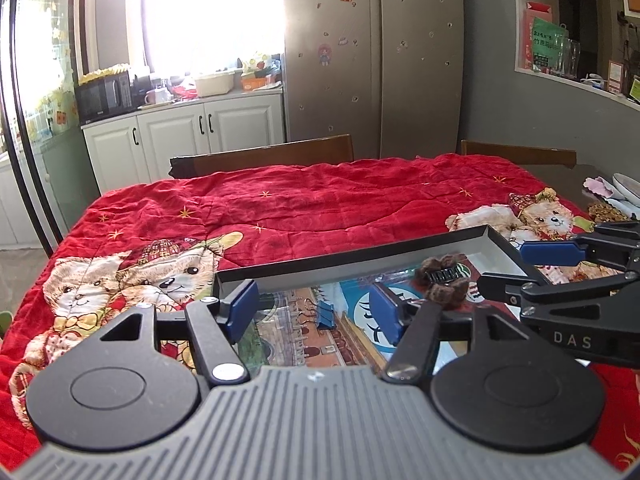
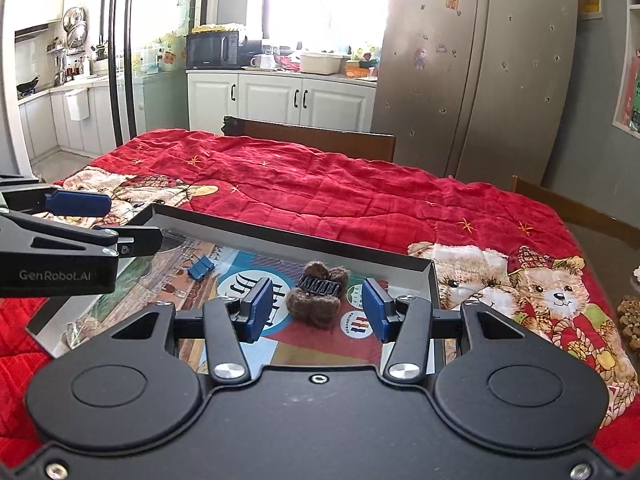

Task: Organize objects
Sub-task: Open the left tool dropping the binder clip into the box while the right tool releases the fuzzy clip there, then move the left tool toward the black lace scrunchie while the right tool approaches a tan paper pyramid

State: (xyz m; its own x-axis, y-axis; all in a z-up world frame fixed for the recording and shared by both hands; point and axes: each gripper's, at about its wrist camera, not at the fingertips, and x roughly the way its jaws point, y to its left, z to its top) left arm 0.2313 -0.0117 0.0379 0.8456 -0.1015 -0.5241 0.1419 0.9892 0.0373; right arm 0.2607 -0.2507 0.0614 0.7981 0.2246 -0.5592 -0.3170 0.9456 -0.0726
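A shallow black-rimmed box [image 1: 340, 258] with a colourful printed bottom lies on the red quilt. Inside it are a blue binder clip [image 1: 325, 314] and a brown fuzzy hair claw [image 1: 446, 278]. My left gripper [image 1: 314, 308] hovers open over the box's left part, with the binder clip seen below between its blue pads, untouched. In the right wrist view my right gripper [image 2: 318, 310] is open above the box [image 2: 280, 236]. The hair claw [image 2: 320, 292] lies in the box between its pads, with gaps on both sides. The binder clip [image 2: 200, 268] lies further left, near the left gripper [image 2: 128, 222].
A red quilt [image 1: 320, 200] with teddy bear prints covers the table. Two wooden chair backs [image 1: 272, 152] stand at its far side. Plates and a brown clump [image 1: 608, 210] sit at the right edge. A fridge and white cabinets stand behind.
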